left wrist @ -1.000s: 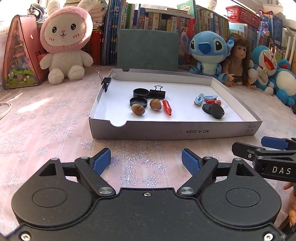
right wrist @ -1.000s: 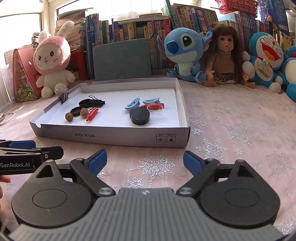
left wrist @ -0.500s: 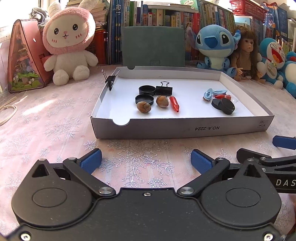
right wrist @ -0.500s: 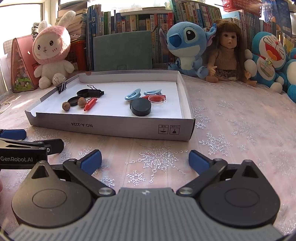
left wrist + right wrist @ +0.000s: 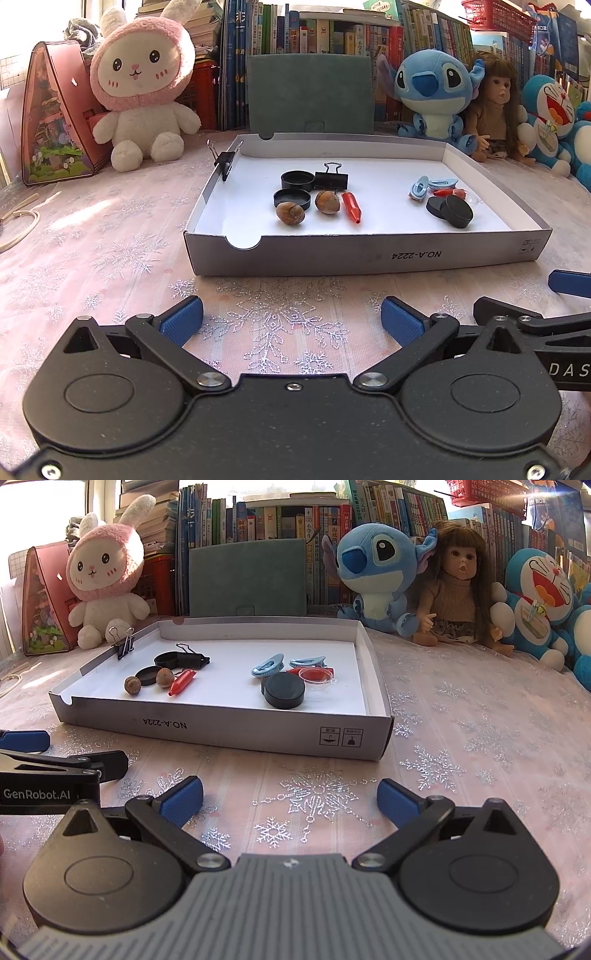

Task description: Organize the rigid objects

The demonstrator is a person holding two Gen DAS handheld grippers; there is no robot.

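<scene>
A shallow white cardboard tray point(image 5: 369, 254) point(image 5: 229, 731) lies on the table ahead of both grippers. In its left part lie two black caps point(image 5: 291, 198), a black binder clip point(image 5: 331, 180), two brown nuts point(image 5: 290, 213) and a red pen-like piece point(image 5: 351, 207). In its right part lie blue clips point(image 5: 419, 189), small red pieces point(image 5: 314, 672) and black discs point(image 5: 458, 216) point(image 5: 283, 690). Another binder clip point(image 5: 224, 162) grips the tray's left wall. My left gripper point(image 5: 291, 323) is open and empty in front of the tray. My right gripper point(image 5: 290, 799) is open and empty beside it.
Plush toys stand behind the tray: a pink rabbit point(image 5: 142, 85), a blue Stitch point(image 5: 430, 96), a doll point(image 5: 458, 587) and a Doraemon point(image 5: 535, 602). A green folder point(image 5: 310, 94) leans on a row of books. The tablecloth is pink with snowflakes.
Both grippers have pulled back a little and turned slightly, so the tray sits more centred in view. Both stayed open. Nothing in the tray moved.
</scene>
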